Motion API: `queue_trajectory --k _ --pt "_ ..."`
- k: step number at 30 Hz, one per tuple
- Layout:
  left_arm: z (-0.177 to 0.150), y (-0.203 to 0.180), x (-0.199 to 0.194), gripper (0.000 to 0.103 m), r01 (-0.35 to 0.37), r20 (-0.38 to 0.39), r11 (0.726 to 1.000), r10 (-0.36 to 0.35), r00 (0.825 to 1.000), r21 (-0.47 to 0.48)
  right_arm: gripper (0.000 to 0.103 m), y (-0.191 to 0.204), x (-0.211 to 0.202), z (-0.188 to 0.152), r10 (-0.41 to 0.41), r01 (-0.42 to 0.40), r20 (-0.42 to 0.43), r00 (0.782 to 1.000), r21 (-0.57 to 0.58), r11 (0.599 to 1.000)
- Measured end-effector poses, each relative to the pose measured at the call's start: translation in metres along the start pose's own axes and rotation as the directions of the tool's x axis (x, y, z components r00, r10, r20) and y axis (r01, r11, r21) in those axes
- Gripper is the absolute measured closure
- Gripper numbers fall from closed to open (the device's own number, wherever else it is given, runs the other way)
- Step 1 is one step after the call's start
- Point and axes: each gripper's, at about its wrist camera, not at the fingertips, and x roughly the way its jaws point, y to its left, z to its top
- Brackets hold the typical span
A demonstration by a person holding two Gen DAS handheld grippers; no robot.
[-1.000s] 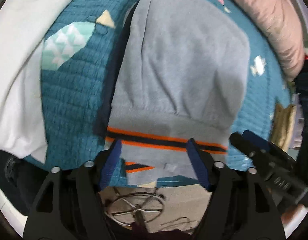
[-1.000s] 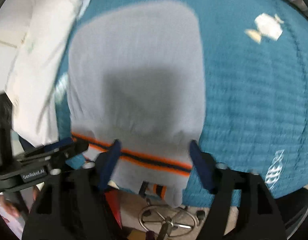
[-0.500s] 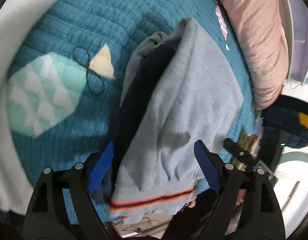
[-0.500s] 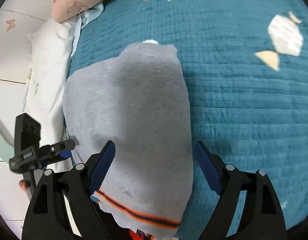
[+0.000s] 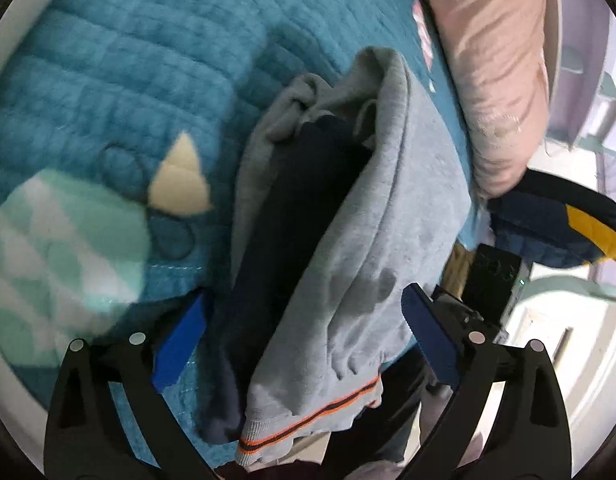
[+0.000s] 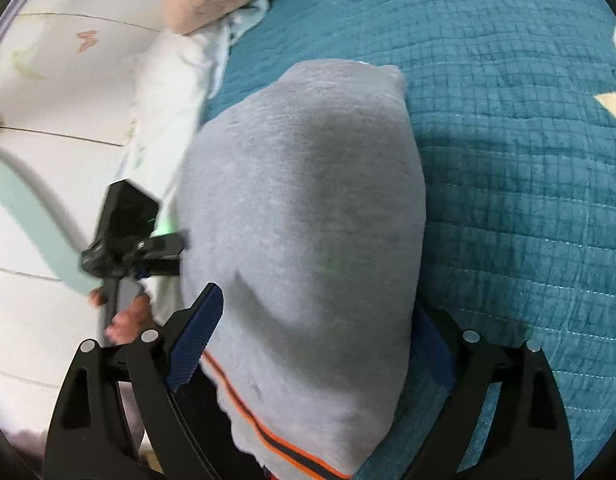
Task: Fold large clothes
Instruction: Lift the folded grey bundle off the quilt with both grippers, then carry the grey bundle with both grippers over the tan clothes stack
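Both grippers are seen spread wide, nothing pinched. Between the fingers of the left gripper (image 5: 304, 340) a folded grey sweater (image 5: 372, 240) is found, its navy inner layer showing along the left edge and the orange-striped hem nearest the camera; those jaws have just been opening further, and the blue pads are kept clear of the cloth on both sides. The right gripper (image 6: 312, 344) is likewise held open over the same sweater (image 6: 308, 220), whose bulk is laid straight ahead of it.

Underneath, a teal quilted bedspread (image 6: 528, 160) with pastel candy patches is spread out, pretty soft-looking. A pink pillow (image 5: 492, 60) is propped ahead-right of the left gripper. To the right gripper's left, white bedding (image 6: 168, 80) and a pale wall are visible, plus a hand (image 6: 124, 320) on the other tool's handle.
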Motion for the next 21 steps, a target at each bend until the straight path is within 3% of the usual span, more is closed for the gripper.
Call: queue_trajectory --k 2,5,8,10,11,13,14,15,16,17,21 --pt "-0.004 -0.005 0.001 0.01 0.1 -0.047 0.995 -0.099 0.994 0.026 0.024 -0.007 -0.009 -0.005 0.057 -0.057 0.002 0.998 0.016 0.998" --pt "0.0 -0.015 0.017 0.011 0.076 -0.057 0.996 -0.073 0.996 0.045 0.028 -0.013 -0.014 -0.004 0.136 -0.136 0.003 0.991 0.032 0.99" --pt "0.008 -0.009 0.026 0.01 0.134 -0.054 0.991 -0.133 0.99 0.015 0.027 -0.019 -0.006 -0.005 0.124 -0.124 0.008 0.992 0.047 0.991" --pt "0.01 -0.012 0.029 0.009 0.103 -0.05 0.995 -0.103 0.993 0.004 0.026 -0.021 0.012 -0.003 0.114 -0.114 0.011 0.993 0.063 0.991" --pt "0.009 -0.017 0.031 0.009 0.067 -0.04 0.998 -0.067 0.997 0.01 0.02 -0.017 0.014 -0.004 0.094 -0.095 0.014 0.995 0.044 0.994" --pt "0.001 -0.033 0.037 0.009 -0.011 0.001 0.997 0.011 1.0 0.072 0.019 0.002 0.02 -0.004 -0.006 0.006 0.012 1.0 0.0 1.0" --pt "-0.004 -0.039 0.038 0.011 -0.051 0.025 0.993 0.049 0.999 0.104 0.024 0.009 0.02 -0.005 -0.059 0.059 0.015 0.998 -0.006 0.998" --pt "-0.009 -0.044 0.037 0.022 -0.088 0.055 0.989 0.082 0.995 0.118 0.037 0.009 0.017 -0.007 -0.079 0.079 0.024 0.997 0.011 0.997" --pt "-0.014 -0.044 0.034 0.029 -0.132 0.093 0.986 0.123 0.988 0.099 0.043 0.008 0.012 -0.009 -0.075 0.074 0.034 0.997 0.038 0.997" --pt "-0.016 -0.043 0.031 0.038 -0.133 0.102 0.988 0.125 0.987 0.078 0.052 0.008 0.005 -0.012 -0.056 0.052 0.055 0.997 0.068 0.996" --pt "-0.022 -0.046 0.024 0.056 -0.142 0.117 0.989 0.137 0.984 0.041 0.064 0.032 -0.004 -0.019 -0.115 0.114 0.078 0.99 0.016 0.993"
